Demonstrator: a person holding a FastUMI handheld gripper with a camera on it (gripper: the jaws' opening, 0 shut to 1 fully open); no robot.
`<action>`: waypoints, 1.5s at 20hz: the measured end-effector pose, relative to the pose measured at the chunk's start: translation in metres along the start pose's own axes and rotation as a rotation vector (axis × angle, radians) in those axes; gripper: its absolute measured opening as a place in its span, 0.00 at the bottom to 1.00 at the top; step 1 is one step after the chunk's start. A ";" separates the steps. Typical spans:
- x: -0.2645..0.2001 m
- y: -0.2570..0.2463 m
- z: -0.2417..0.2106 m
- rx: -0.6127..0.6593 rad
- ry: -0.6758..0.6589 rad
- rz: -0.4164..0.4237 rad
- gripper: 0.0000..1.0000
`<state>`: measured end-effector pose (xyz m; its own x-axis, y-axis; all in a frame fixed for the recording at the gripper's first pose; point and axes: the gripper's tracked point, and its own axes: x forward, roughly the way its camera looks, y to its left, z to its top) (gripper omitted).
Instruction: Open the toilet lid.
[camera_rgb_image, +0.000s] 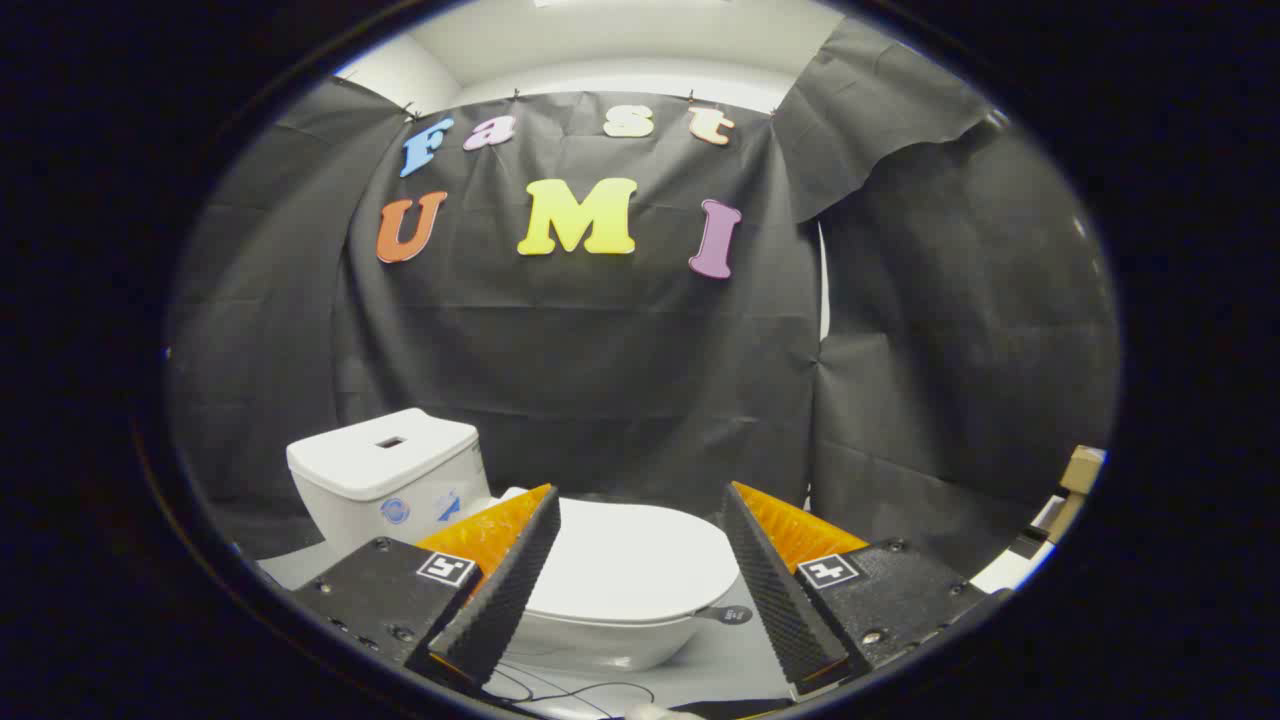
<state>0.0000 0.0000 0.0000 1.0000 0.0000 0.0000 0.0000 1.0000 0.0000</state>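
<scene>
Well apart, tool (640, 505) fingers before lid (630, 560)

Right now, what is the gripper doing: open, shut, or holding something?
Gripper: open, fingers spread wide and holding nothing; the closed white plastic toilet lid lies beyond them, seen through the gap, untouched.

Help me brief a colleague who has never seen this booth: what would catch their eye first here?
The white toilet stands out against the black cloth wall, its lid lying closed and flat, seen between and just beyond the gripper fingers. The fingers are spread wide apart, touching nothing. Behind the lid, the white tank sits against the cloth.
</scene>
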 end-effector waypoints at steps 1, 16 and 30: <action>0.000 0.000 -0.001 -0.004 0.002 0.000 1.00; 0.006 0.006 -0.004 0.000 0.007 0.033 1.00; 0.116 -0.068 -0.083 0.264 0.191 0.067 1.00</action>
<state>0.1164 -0.0678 -0.0825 0.9797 0.0911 -0.1784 -0.0412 0.9632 0.2656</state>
